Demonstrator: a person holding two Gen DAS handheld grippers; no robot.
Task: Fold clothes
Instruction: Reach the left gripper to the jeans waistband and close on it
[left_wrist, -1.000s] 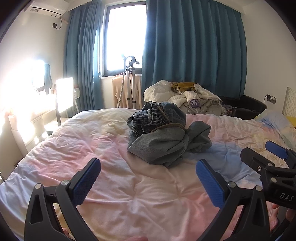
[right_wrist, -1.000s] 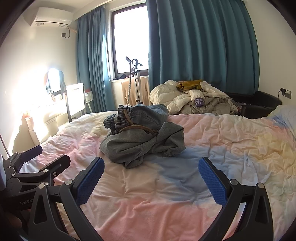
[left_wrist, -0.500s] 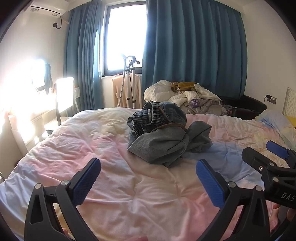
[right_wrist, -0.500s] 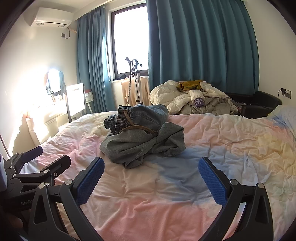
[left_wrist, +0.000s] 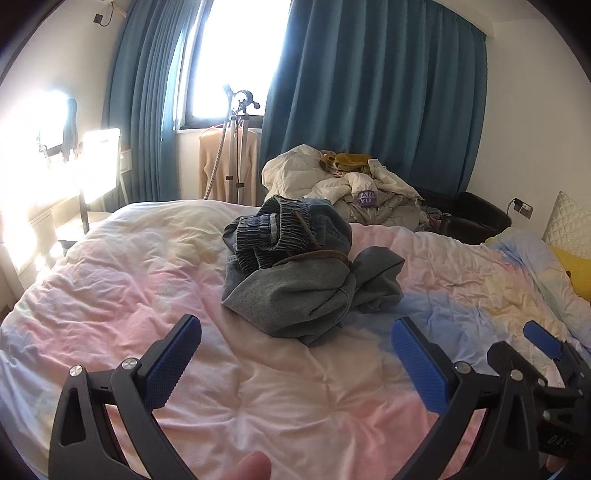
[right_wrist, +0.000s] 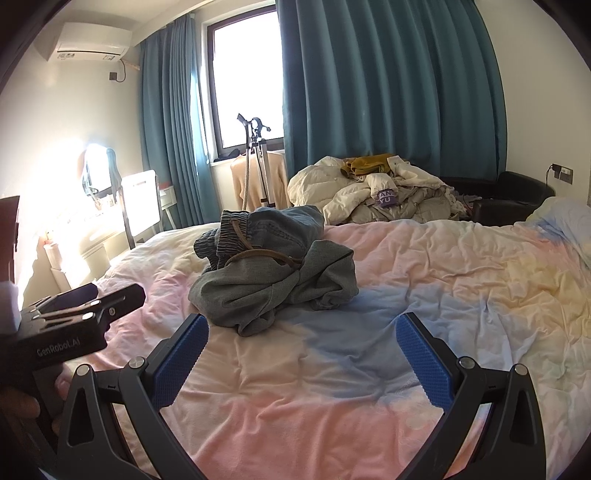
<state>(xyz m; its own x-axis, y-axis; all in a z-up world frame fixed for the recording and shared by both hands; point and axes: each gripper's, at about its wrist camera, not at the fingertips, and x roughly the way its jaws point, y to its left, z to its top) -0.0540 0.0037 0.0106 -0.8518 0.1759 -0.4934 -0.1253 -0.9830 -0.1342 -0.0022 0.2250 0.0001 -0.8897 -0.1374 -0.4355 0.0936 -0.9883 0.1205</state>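
Note:
A crumpled pile of clothes (left_wrist: 295, 269) lies in the middle of the bed: grey-blue jeans with an elastic waistband and a brown drawstring on top of a grey garment. The right wrist view shows the same clothes pile (right_wrist: 273, 269). My left gripper (left_wrist: 295, 354) hovers open above the duvet, short of the pile, nothing between its blue pads. My right gripper (right_wrist: 301, 347) is open too, just in front of the pile's near edge. Each gripper appears in the other's view: the right gripper (left_wrist: 543, 354) at the right edge, the left gripper (right_wrist: 81, 306) at the left edge.
The bed carries a rumpled pink, blue and yellow duvet (left_wrist: 147, 280). A heap of cream bedding and clothes (left_wrist: 351, 184) sits beyond the far edge. A garment steamer stand (left_wrist: 236, 147) stands by the window. A yellow pillow (left_wrist: 576, 266) lies at right. A fingertip (left_wrist: 255, 467) shows at the bottom.
Both grippers have edged slightly forward toward the clothes pile and stayed open. The pile has not moved.

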